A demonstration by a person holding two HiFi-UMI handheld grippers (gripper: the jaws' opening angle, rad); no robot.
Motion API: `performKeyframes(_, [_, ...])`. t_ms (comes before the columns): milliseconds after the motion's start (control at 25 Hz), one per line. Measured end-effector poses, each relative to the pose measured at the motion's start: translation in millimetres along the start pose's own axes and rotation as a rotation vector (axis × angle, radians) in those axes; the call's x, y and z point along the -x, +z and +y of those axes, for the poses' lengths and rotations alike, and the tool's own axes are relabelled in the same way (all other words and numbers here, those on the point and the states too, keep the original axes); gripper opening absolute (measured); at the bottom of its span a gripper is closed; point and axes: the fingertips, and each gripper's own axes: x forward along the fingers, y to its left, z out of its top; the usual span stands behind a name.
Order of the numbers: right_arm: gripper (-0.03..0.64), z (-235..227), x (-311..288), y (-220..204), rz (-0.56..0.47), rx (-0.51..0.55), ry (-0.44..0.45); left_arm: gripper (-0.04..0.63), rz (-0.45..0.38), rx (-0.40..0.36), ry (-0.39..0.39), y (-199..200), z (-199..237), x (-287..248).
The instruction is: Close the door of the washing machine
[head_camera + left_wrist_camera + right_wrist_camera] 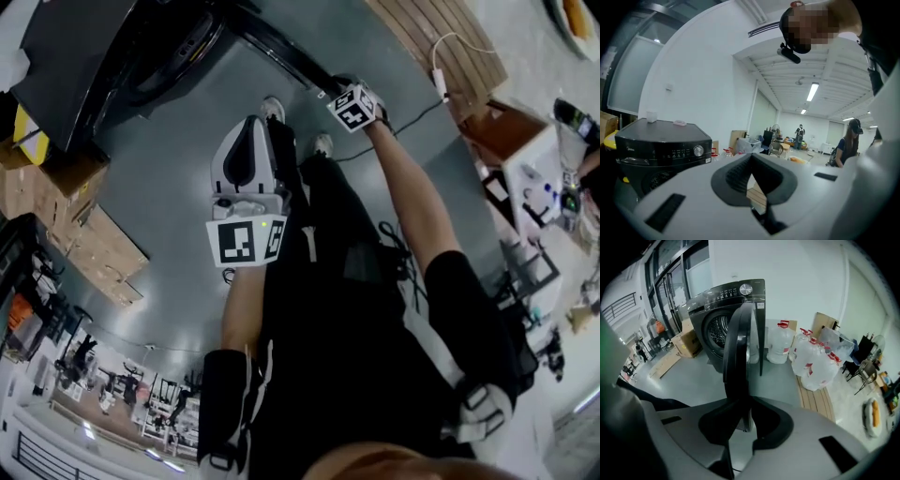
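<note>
My right gripper [746,401] has its jaws narrowly parted, clamped on the rim of the dark round washing machine door [738,333]; the door stands open, edge-on between the jaws, before the black front-loading washing machine [708,310]; my left gripper [751,157] has jaws together, empty; I count one door, one machine.
</note>
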Motion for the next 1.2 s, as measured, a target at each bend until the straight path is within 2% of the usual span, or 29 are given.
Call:
performKeyframes(280, [0.064,55.5,-4.7,7.3,-0.018,-0.055,-0.012,0.005,-0.017,0.034,0.088,-9.4,28.8,48.2])
performKeyframes(520, [0.071,100.8,-12.9,17.7,-0.029,-0.099,0.001,0.005,-0.028,0.052,0.112,-23.7,56.9,82.9])
performKeyframes(680, [0.074,125.4,-17.8,24.0,-0.020,-0.125,-0.022,0.005,-0.043,0.089,0.122,-30.2,83.8,107.0])
performKeyframes(920, [0.078,158.9,-30.2,35.8,-0.002,-0.198,-0.046,0.005,-0.041,0.132,0.103,-37.3,134.0,132.8])
performKeyframes(1200, [0.083,202.7,-45.4,53.4,0.019,-0.265,-0.077,0.005,-0.007,0.136,0.023,-42.8,178.9,152.9])
